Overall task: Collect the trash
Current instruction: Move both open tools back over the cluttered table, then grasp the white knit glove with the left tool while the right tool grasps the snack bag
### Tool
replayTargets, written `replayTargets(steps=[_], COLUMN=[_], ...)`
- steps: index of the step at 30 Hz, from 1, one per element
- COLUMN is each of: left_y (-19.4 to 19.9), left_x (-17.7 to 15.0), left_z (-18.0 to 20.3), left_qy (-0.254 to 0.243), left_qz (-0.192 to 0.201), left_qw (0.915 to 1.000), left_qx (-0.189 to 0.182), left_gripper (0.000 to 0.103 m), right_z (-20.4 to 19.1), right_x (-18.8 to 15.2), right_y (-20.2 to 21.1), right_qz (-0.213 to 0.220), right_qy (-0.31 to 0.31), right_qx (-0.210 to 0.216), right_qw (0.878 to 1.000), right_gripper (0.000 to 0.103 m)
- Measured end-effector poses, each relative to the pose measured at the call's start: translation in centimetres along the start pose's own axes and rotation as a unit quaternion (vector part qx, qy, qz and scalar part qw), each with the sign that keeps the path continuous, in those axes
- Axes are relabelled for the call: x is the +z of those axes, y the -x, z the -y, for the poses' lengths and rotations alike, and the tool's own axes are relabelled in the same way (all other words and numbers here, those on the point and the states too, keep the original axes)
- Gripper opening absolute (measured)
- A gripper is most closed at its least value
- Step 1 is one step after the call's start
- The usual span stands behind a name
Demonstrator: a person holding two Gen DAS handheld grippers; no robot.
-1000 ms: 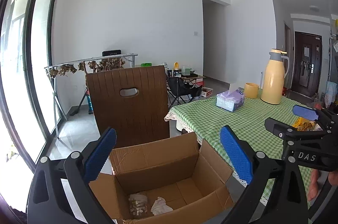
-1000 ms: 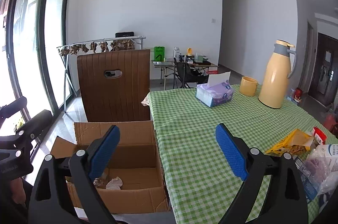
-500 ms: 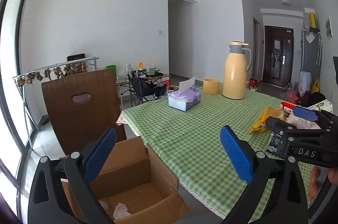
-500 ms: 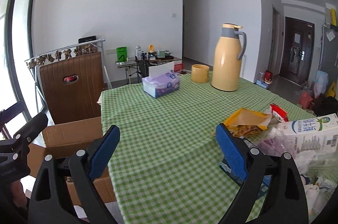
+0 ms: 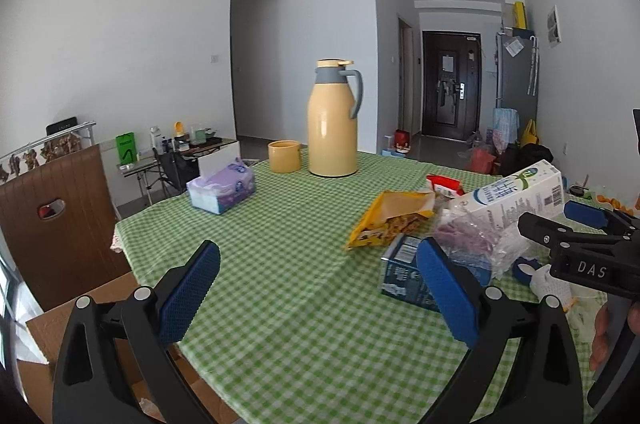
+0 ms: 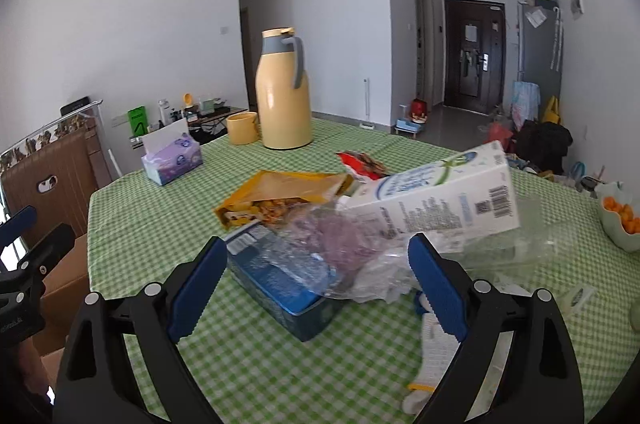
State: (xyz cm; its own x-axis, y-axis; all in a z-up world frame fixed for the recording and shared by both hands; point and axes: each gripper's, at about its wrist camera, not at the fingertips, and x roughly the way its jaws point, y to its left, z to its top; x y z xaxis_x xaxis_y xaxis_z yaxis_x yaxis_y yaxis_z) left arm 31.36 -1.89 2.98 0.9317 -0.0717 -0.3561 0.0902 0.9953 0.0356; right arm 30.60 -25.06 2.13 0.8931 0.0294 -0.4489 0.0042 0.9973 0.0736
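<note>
We are holding both grippers above the green checked tabletop (image 5: 280,264), and both sets of jaws are standing wide apart with nothing between them. The left gripper (image 5: 316,288) is hovering over bare cloth near the table's edge, while the right gripper (image 6: 316,284) is facing the trash pile directly. The pile is sitting on the right part of the tabletop: a white milk carton (image 6: 432,195) is lying tilted on top, its barcode showing, over a crumpled clear plastic bag (image 6: 360,256) with something purplish inside. A dark blue box (image 6: 276,284) is resting under the bag's edge, just ahead of the right gripper. Behind these, a yellow snack bag (image 6: 280,195) is lying open on its side, and a red wrapper (image 6: 360,159) is lying just beyond it. A cardboard box (image 5: 80,312) is standing on the floor at the table's left edge. Farther back, a yellow thermos (image 5: 332,119), a yellow cup (image 5: 284,155) and a purple tissue box (image 5: 222,187) are standing well apart from the trash
</note>
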Motion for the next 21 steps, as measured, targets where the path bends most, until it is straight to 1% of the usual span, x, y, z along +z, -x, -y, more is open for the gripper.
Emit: replayTargets(steps=[5, 11, 14, 17, 21], left_y=[-0.9, -1.4, -1.7, -2.0, -2.4], left_x=[0.2, 0.1, 0.0, -0.3, -0.9], left_z=[4.1, 8.8, 11.0, 13.1, 15.8], left_qy=[-0.006, -0.019, -0.021, -0.029, -0.041], left_qz=[-0.008, -0.014, -0.019, -0.027, -0.036], left_qw=[0.9993, 0.9967, 0.9947, 0.9922, 0.9875], left_qx=[-0.036, -0.078, -0.099, -0.118, -0.148], left_gripper=[0.096, 0.096, 0.096, 0.096, 0.096], right_z=[4.3, 8.5, 10.8, 12.8, 14.8], right_x=[-0.2, -0.8, -1.3, -2.1, -3.1], right_y=[1.1, 3.2, 3.4, 2.9, 1.7], right_qz=[0.001, 0.005, -0.008, -0.026, -0.056], right_qy=[-0.021, -0.035, -0.046, -0.070, -0.111], right_qx=[-0.036, -0.097, -0.128, -0.145, -0.144], right_qw=[0.999, 0.995, 0.991, 0.987, 0.982], right_gripper=[0.088, 0.088, 0.088, 0.088, 0.088])
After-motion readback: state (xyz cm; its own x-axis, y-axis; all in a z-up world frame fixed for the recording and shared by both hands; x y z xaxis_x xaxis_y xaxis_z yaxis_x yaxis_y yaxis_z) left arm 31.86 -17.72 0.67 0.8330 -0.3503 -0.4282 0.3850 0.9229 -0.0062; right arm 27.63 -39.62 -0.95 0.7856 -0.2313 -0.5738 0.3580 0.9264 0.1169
